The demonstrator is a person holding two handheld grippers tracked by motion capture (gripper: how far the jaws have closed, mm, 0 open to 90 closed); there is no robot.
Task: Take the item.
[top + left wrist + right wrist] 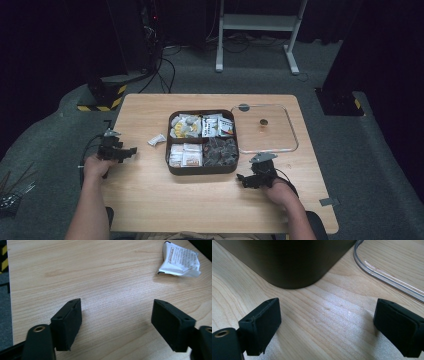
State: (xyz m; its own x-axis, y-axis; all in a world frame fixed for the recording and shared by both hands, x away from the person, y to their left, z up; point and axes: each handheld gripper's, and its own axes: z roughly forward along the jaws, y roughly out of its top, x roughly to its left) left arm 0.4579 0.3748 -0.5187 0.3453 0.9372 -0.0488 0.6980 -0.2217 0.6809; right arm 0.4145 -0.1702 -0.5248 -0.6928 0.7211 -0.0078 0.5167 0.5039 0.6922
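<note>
The white packet (156,140) lies on the bench (150,200) just left of the brown tray (202,170). The left gripper (116,322), farther left of the tray, has its fingers (67,322) spread and empty. The right gripper (327,327), at the tray's near right corner, is spread too.

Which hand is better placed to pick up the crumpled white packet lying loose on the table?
Left. Its open tool faces the crumpled white paper packet; the right tool sits beyond the dark brown compartment box.

We see a wooden table (150,200) bearing a brown divided tray (202,170), a clear lid (292,135) and, seemingly, a white sachet (156,140) left of it.
</note>
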